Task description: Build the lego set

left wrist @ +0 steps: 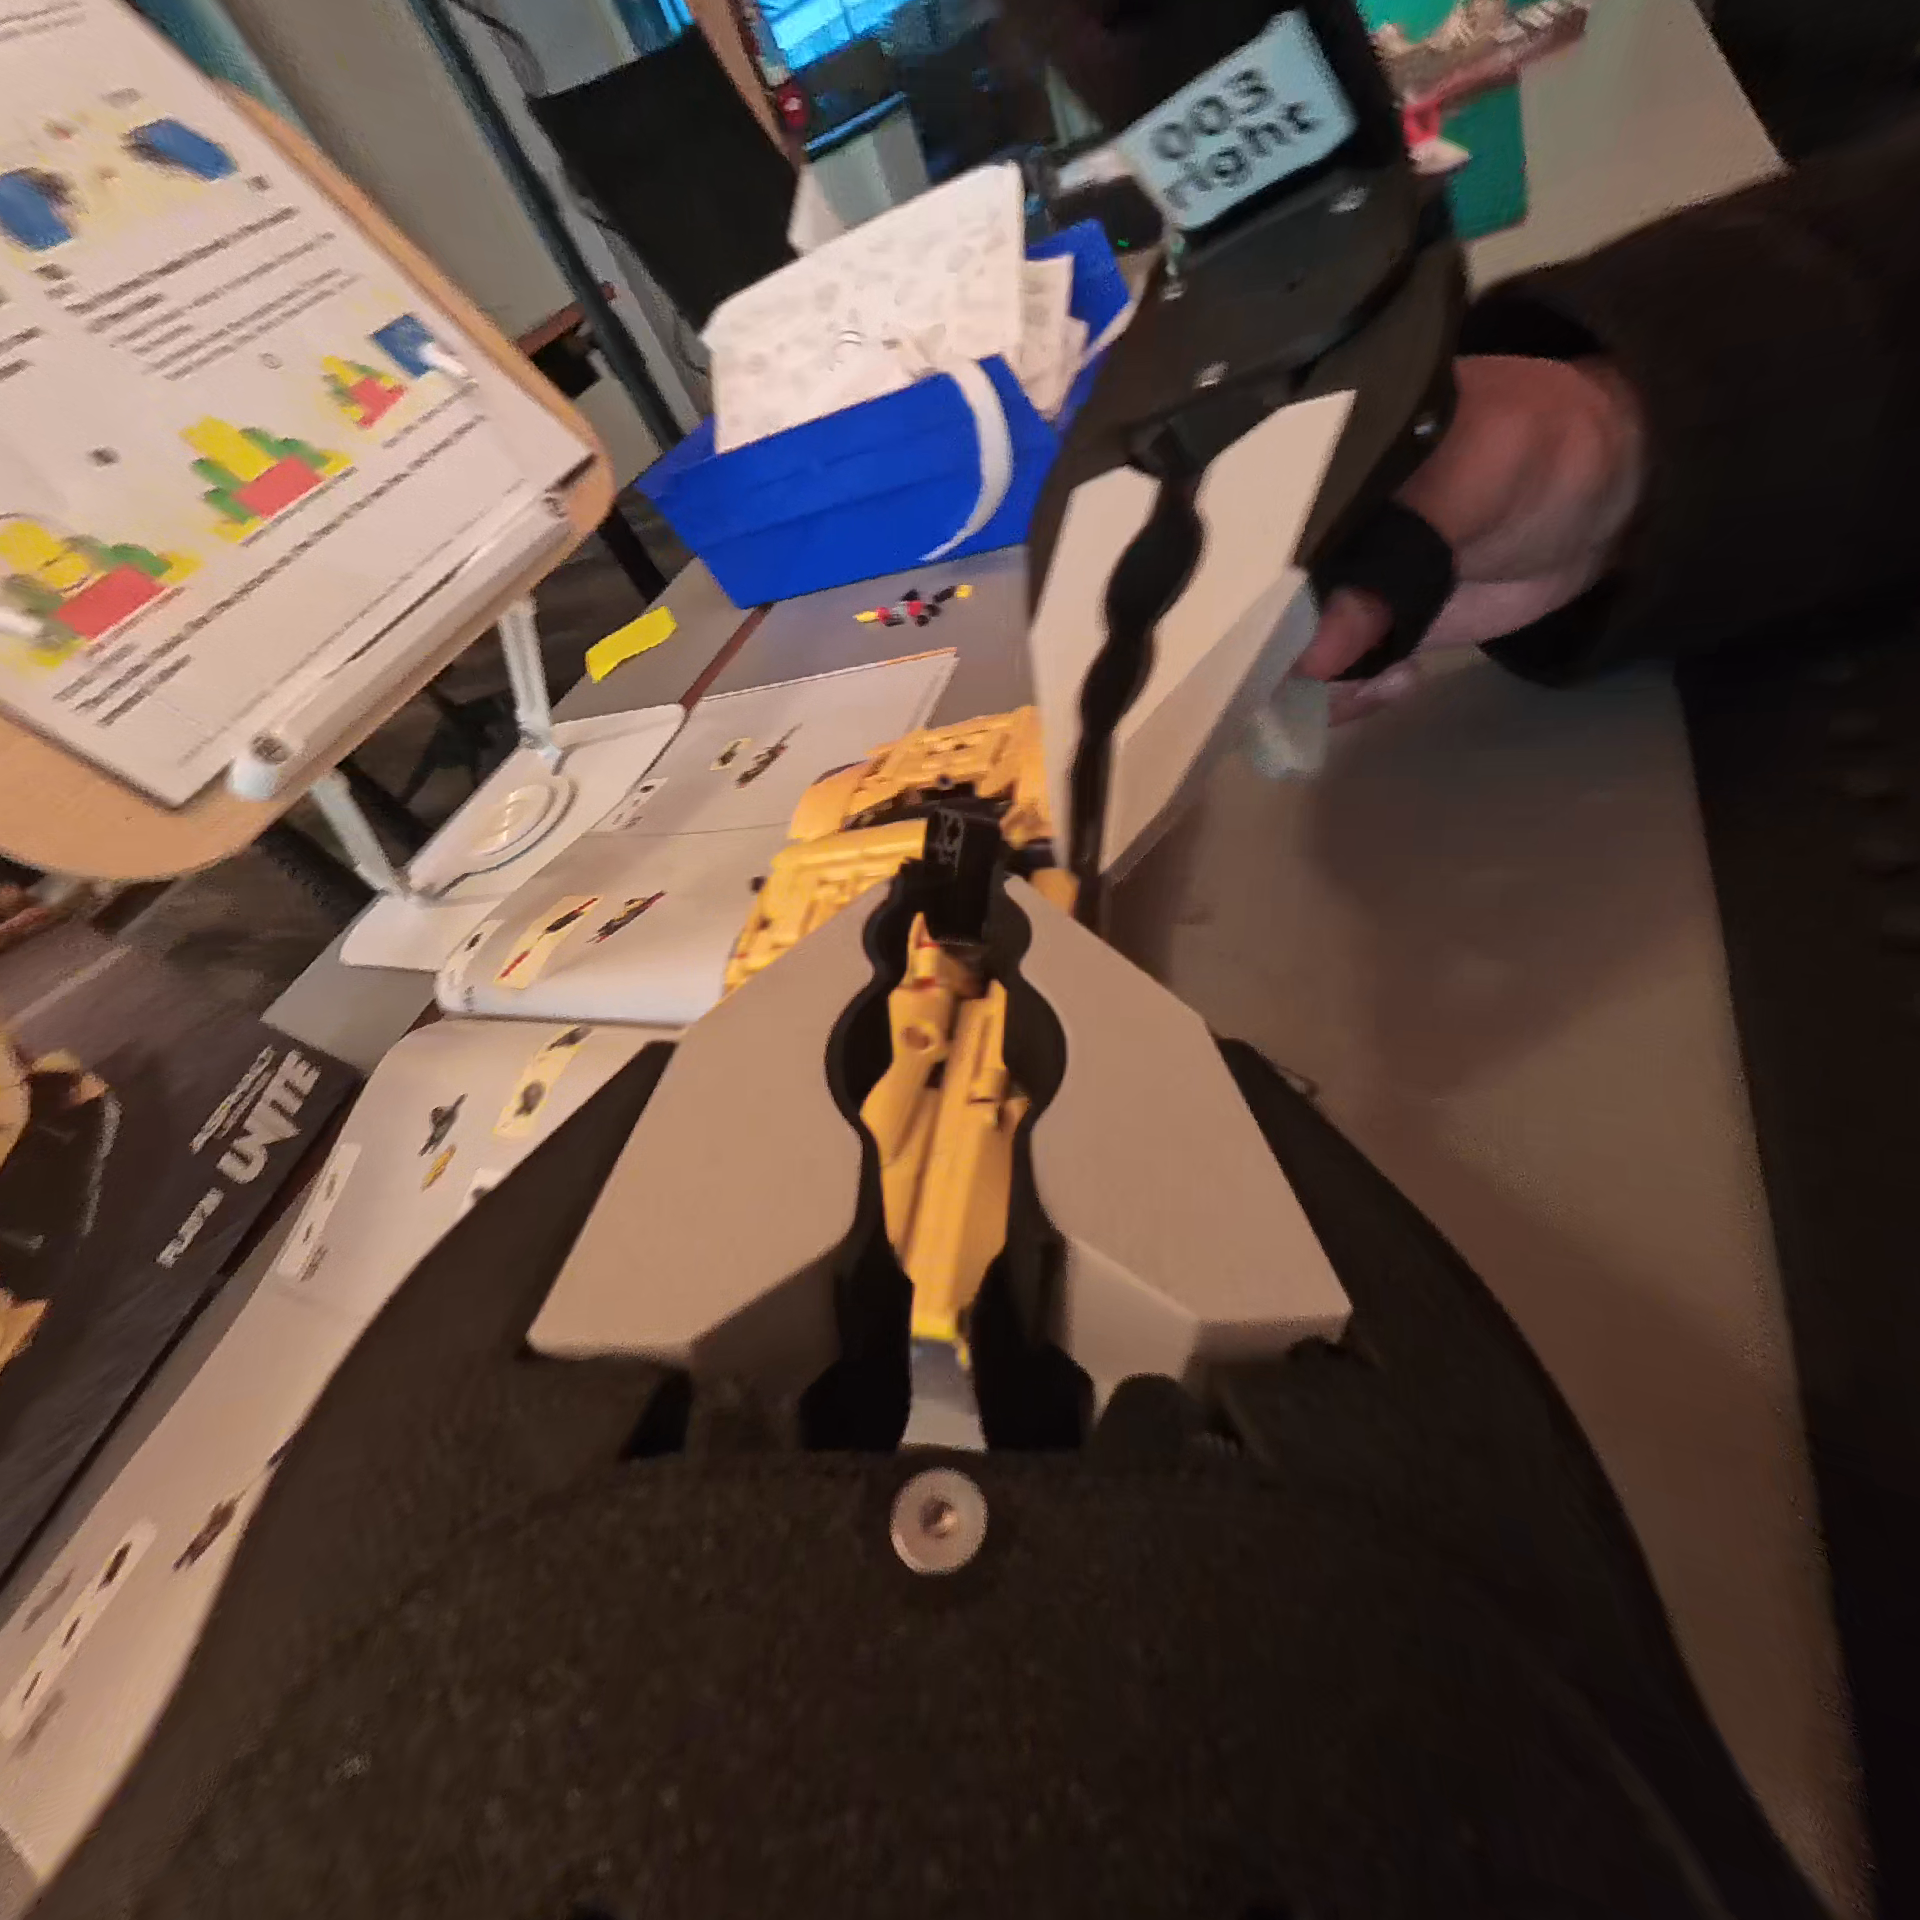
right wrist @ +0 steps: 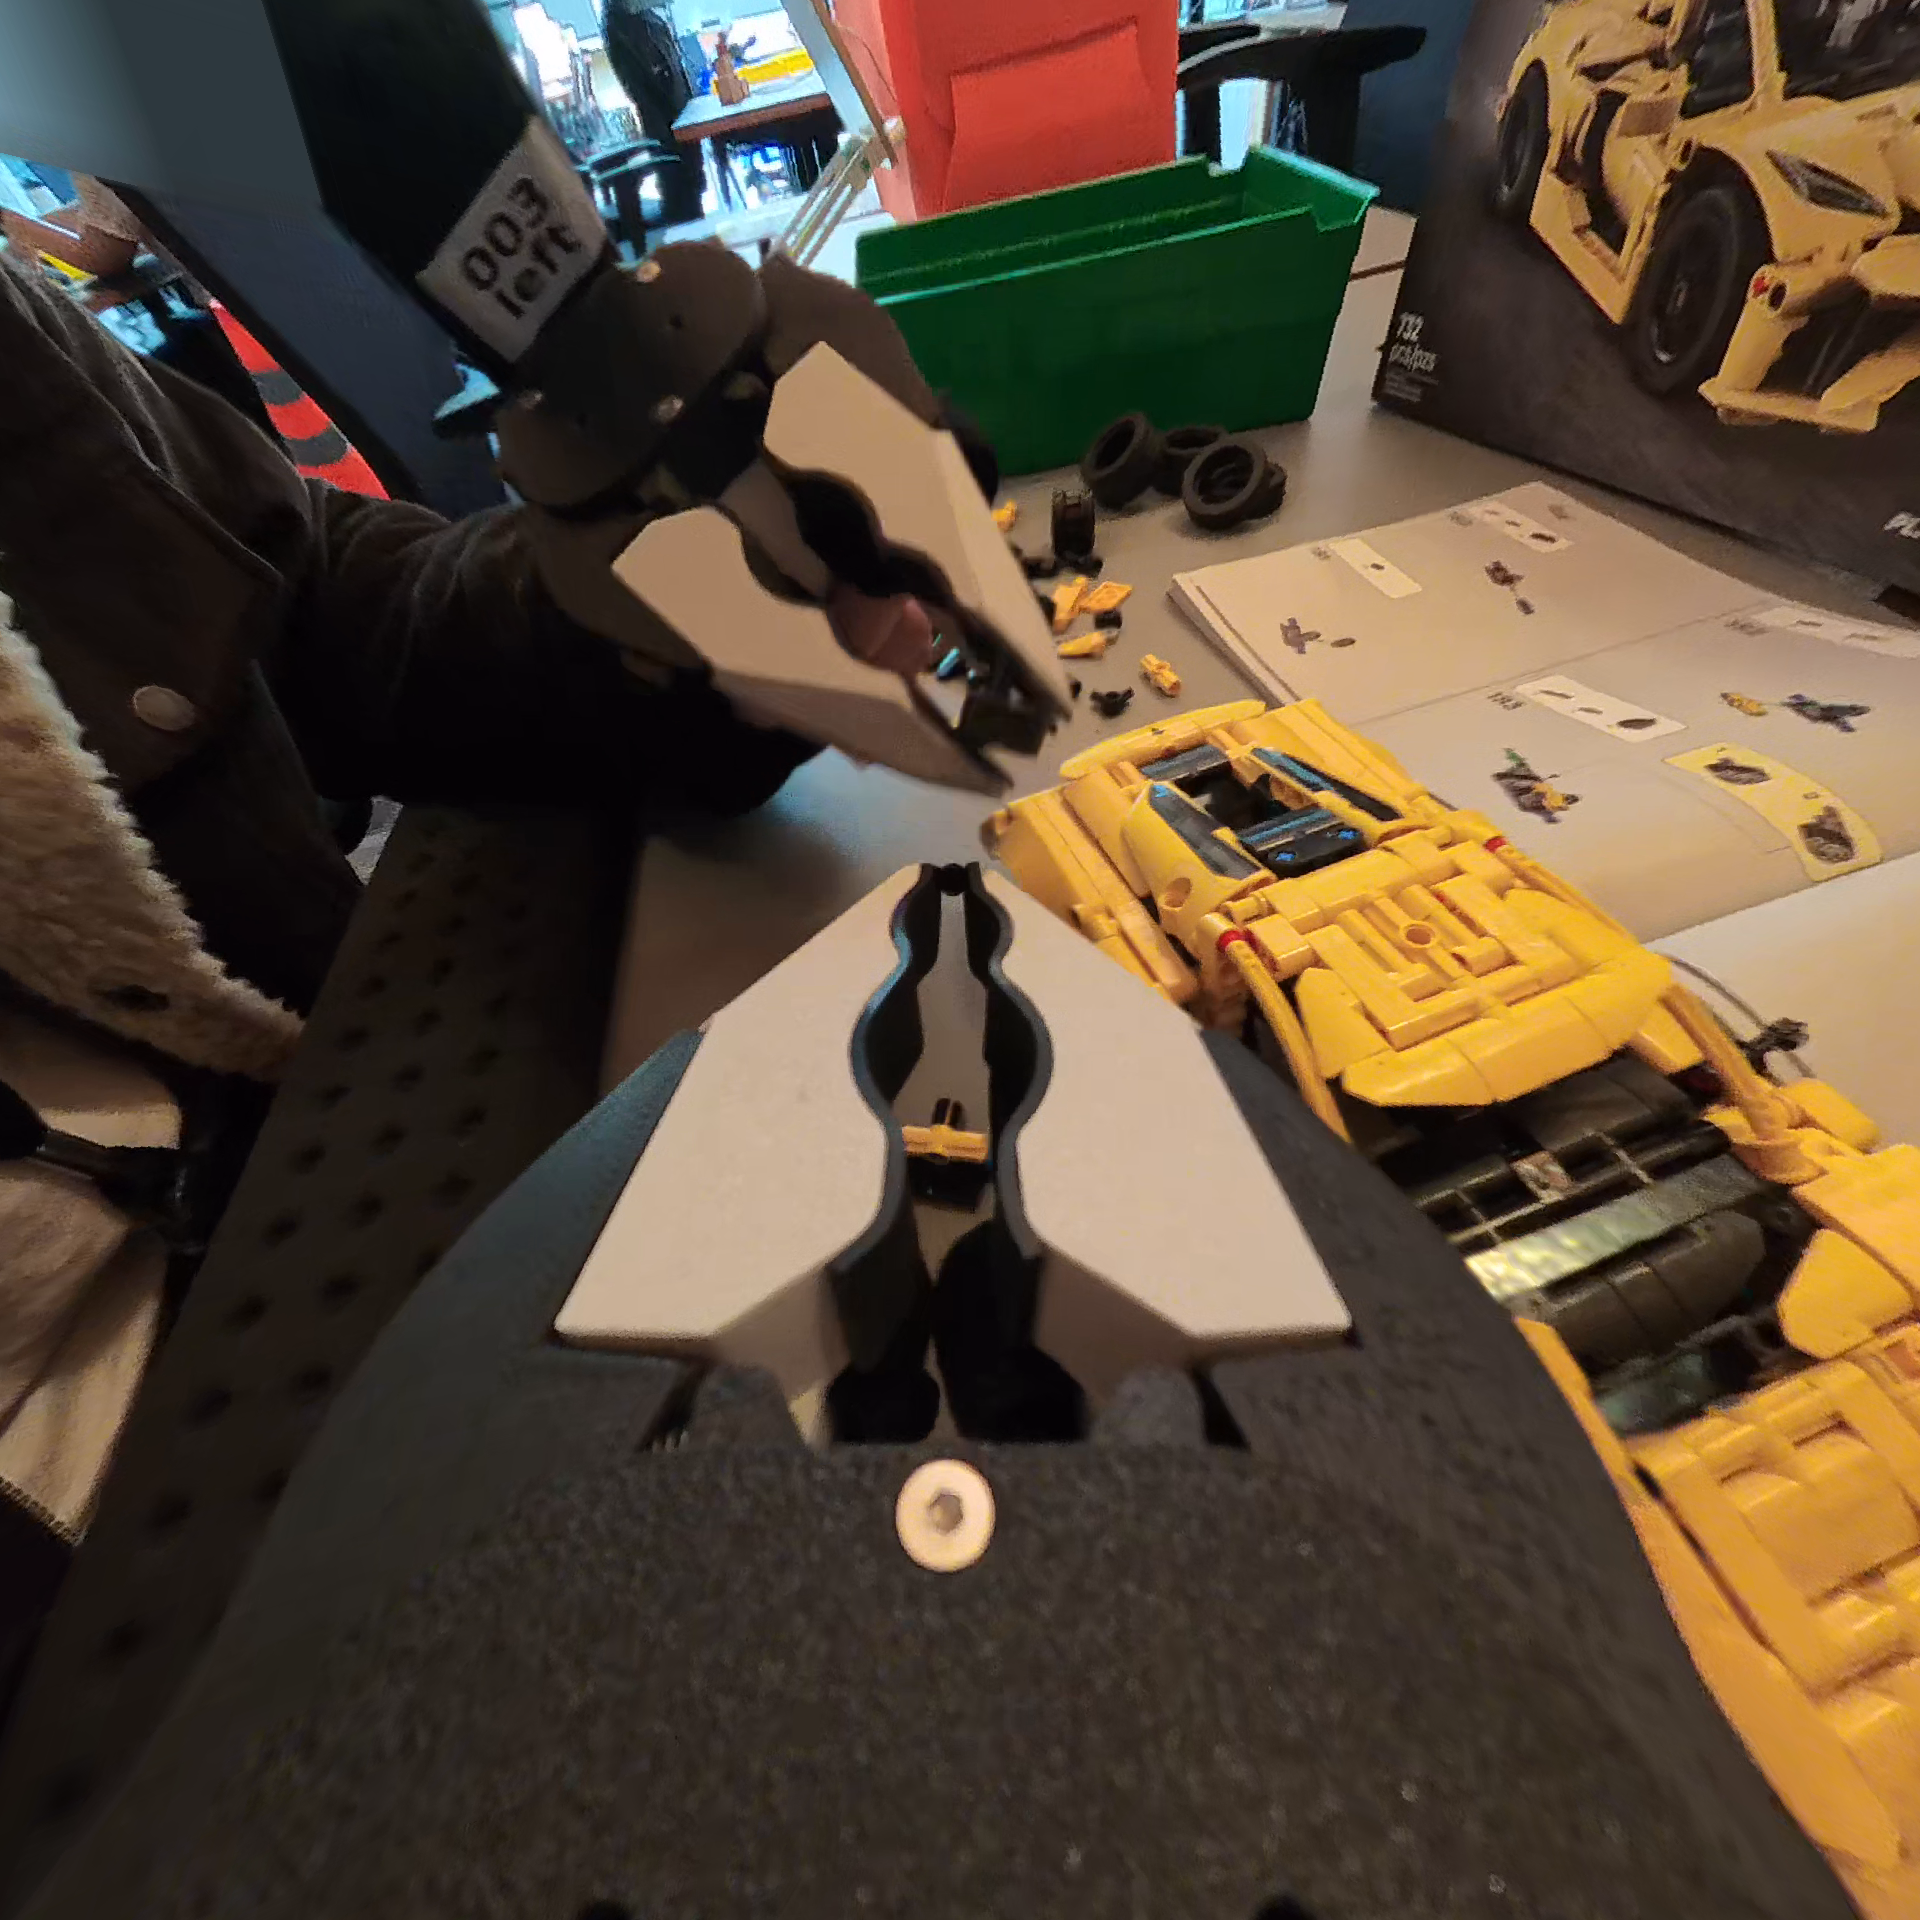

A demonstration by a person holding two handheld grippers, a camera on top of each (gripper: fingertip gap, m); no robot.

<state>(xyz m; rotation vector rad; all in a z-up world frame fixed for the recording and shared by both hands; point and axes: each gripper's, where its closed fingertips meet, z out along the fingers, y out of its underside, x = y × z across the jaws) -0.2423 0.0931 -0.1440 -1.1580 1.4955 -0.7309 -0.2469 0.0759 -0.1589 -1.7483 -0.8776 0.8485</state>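
Observation:
A half-built yellow Lego car (right wrist: 1403, 966) lies on the grey table, on an open instruction booklet (right wrist: 1558, 665). It also shows in the left wrist view (left wrist: 831, 862). My left gripper (left wrist: 951, 914) is shut on a black Lego piece (left wrist: 956, 868) and holds it just above the car's end. In the right wrist view the left gripper (right wrist: 1023, 743) points down at the car. My right gripper (right wrist: 948, 878) is shut, with a tiny black piece (right wrist: 948, 869) at its tips. It shows beside the left gripper's tips (left wrist: 1086, 894). A small yellow-and-black part (right wrist: 943, 1143) shows in its gap.
Black tyres (right wrist: 1195, 473) and loose small pieces (right wrist: 1091, 613) lie before a green bin (right wrist: 1091, 332). The set's box (right wrist: 1714, 260) stands at the far right. A blue bin (left wrist: 862, 488) with papers and a stand with a printed sheet (left wrist: 260, 416) are on the other side. My left and right fingertips are right by each other.

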